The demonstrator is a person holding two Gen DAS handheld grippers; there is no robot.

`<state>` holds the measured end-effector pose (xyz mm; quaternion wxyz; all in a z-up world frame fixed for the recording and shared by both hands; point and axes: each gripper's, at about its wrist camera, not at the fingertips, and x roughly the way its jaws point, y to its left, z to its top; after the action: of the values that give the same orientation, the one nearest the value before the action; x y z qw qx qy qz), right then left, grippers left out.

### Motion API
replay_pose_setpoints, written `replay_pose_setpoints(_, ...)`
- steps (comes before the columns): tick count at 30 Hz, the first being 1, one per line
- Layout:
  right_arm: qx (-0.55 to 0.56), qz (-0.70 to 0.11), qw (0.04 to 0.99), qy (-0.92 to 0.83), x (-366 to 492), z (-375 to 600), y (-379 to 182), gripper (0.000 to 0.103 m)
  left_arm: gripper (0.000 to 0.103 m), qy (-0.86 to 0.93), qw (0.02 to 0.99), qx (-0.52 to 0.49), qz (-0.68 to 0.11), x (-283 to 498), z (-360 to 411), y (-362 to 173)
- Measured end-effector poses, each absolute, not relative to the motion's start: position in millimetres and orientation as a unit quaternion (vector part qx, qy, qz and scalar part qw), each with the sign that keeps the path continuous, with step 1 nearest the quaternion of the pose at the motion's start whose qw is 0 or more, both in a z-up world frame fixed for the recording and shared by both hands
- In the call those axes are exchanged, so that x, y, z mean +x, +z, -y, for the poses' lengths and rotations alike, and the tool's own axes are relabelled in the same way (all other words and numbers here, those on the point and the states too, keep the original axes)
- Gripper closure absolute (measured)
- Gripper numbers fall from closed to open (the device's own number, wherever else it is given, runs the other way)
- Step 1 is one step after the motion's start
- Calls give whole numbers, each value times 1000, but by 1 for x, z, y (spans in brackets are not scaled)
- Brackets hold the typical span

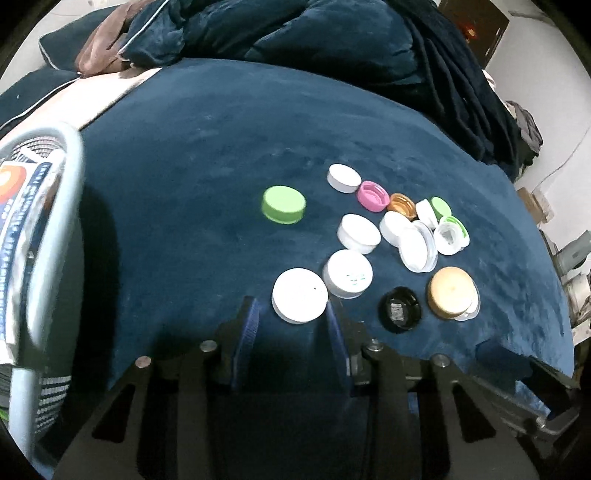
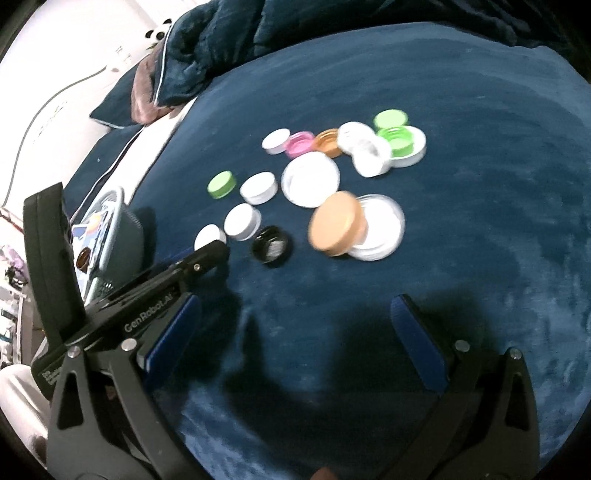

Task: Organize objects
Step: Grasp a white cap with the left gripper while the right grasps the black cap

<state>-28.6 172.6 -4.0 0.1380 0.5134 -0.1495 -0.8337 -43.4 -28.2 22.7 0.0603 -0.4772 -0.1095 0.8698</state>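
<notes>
Several bottle caps and jar lids lie on a dark blue velvet cloth (image 1: 192, 177). In the left wrist view my left gripper (image 1: 291, 314) is open, with a big white lid (image 1: 300, 295) just beyond its fingertips. Near it lie another white lid (image 1: 348, 273), a green cap (image 1: 283, 205), a black cap (image 1: 400, 309) and a tan lid (image 1: 452, 292). In the right wrist view my right gripper (image 2: 295, 317) is open and empty, well short of the tan lid (image 2: 338, 223) and black cap (image 2: 270, 245). The left gripper (image 2: 207, 254) reaches in from the left.
A light blue basket (image 1: 72, 155) holding printed packets stands at the left edge; it also shows in the right wrist view (image 2: 110, 214). Bunched dark blue bedding (image 1: 295, 33) lies behind the cloth. More caps, pink (image 1: 373, 195), orange (image 1: 402, 203) and white, cluster at right.
</notes>
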Motion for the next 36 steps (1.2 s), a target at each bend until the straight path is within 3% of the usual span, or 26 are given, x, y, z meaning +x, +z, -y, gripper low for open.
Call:
replay_pose_setpoints(2,515,143,142,-833,-29,-167,-4,0,63,872,58,-474,103,-43,28,23)
replay_pose_setpoints(5,518,129,145,-833,-30,-160,-7,0,53,876,60,-470,91,-50,32,20)
replay_pose_setpoints(7,518,129,153,-832,-31,-158,-9,0,54,873,64,-472,107,-53,39,16)
replay_pose_setpoints(8,518,127,156,-832,-31,-156,-10,0,57,871,64,-472,122,-52,44,15)
replay_pose_setpoints(9,517,122,160,-832,-33,-153,-11,0,68,871,61,-471,127,-50,45,16)
replay_pose_setpoints(11,514,110,169,-834,-37,-148,-11,3,72,868,61,-474,132,-49,48,16)
replay_pose_setpoints(15,509,78,184,-837,-52,-137,-17,32,72,860,82,-479,159,-44,56,13)
replay_pose_setpoints(21,496,40,190,-846,-64,-131,-25,39,67,861,102,-473,158,-39,59,9)
replay_pose_setpoints(23,493,26,181,-850,-65,-129,-26,53,65,861,106,-472,157,-41,58,8)
replay_pose_setpoints(24,490,18,174,-854,-65,-128,-26,73,64,862,106,-472,153,-41,57,8)
replay_pose_setpoints(27,483,32,176,-857,-62,-131,-21,73,65,865,107,-469,143,-38,55,11)
replay_pose_setpoints(29,476,39,180,-860,-59,-131,-15,73,72,866,107,-467,145,-35,56,15)
replay_pose_setpoints(36,451,46,187,-871,-46,-125,11,73,72,873,116,-455,132,-17,51,36)
